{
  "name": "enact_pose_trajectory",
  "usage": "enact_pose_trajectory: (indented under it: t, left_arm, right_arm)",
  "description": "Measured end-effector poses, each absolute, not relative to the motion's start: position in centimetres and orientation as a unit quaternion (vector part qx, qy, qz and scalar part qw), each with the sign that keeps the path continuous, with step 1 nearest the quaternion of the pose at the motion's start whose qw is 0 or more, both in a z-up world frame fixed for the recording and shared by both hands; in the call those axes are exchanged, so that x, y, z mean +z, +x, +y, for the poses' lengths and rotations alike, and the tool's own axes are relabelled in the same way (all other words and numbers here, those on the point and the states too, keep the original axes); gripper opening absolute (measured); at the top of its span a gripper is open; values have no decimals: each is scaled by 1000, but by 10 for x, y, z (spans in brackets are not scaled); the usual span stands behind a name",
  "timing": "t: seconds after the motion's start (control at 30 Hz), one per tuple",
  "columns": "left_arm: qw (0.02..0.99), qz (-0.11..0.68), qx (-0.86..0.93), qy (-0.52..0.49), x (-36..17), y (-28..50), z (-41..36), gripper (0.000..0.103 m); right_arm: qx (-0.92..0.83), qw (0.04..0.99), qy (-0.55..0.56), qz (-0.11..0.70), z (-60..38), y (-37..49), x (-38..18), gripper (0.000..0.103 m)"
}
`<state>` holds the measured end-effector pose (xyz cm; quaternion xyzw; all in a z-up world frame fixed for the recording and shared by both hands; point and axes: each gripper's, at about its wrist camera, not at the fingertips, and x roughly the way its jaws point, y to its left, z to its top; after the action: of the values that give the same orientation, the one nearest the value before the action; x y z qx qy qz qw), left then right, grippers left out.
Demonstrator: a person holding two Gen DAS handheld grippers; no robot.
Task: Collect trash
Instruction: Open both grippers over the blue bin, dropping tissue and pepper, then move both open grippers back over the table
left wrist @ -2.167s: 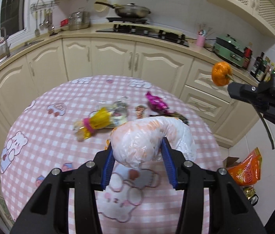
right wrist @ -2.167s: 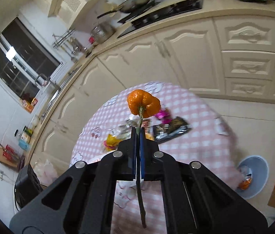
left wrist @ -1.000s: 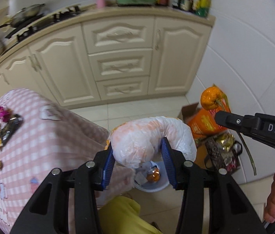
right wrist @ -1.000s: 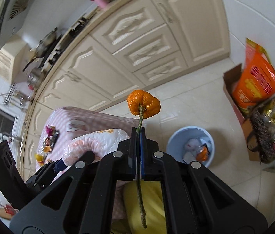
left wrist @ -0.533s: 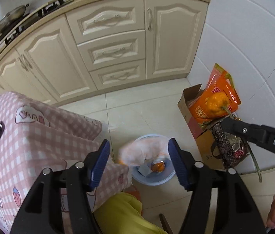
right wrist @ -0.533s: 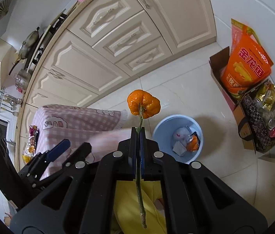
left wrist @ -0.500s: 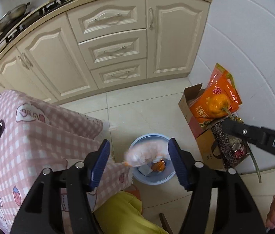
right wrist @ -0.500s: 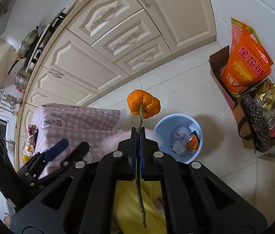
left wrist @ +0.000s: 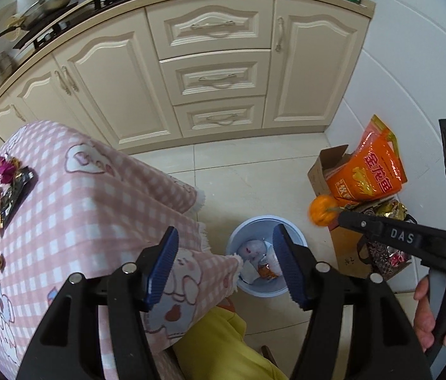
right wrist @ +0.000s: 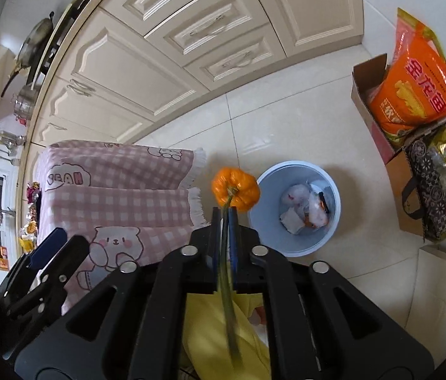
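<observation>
A small orange pumpkin-like fruit [right wrist: 235, 190] on a long green stem hangs just left of the blue bin [right wrist: 298, 247] on the floor. The stem runs between the jaws of my right gripper [right wrist: 223, 210], which are opening; a thin gap shows beside the blurred stem. In the left wrist view the fruit [left wrist: 322, 210] sticks out beyond the right gripper [left wrist: 343, 215], to the right of the bin [left wrist: 234, 243]. My left gripper [left wrist: 225, 231] stands open and empty above the bin. A crumpled white bag [left wrist: 251, 248] lies inside with other scraps.
The table with a pink checked cloth [left wrist: 80, 205] sits left of the bin, with several wrappers [left wrist: 7, 183] on it. A cardboard box with an orange bag [left wrist: 378, 174] stands by the wall. Cream cabinets [left wrist: 216, 79] are behind. A yellow trouser leg [left wrist: 223, 342] is below.
The left gripper opened and the white bag dropped into the bin. The right gripper sank closer to the bin, its jaws parted and the fruit slid forward.
</observation>
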<state>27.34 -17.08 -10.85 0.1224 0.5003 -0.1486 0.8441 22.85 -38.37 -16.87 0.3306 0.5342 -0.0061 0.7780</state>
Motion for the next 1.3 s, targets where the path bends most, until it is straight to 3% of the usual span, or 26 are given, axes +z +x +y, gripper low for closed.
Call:
enact_pose_trajectory:
  t: [0.03, 0.07, 0.83, 1.3]
  left_arm:
    - [845, 500, -147, 121, -108, 274, -169, 61]
    - [845, 501, -145, 120, -108, 274, -167, 61]
    - [862, 475, -146, 99, -80, 249, -136, 61]
    - [889, 442, -103, 57, -45, 225, -65, 69]
  right_arm:
    - [-7, 779, 329, 534, -383, 230, -168, 75]
    - [-13, 784, 328, 527, -383, 228, -165, 84]
    - [-6, 831, 261, 491, -352, 198, -106, 84]
    - [57, 853, 204, 477, -274, 200, -59, 84]
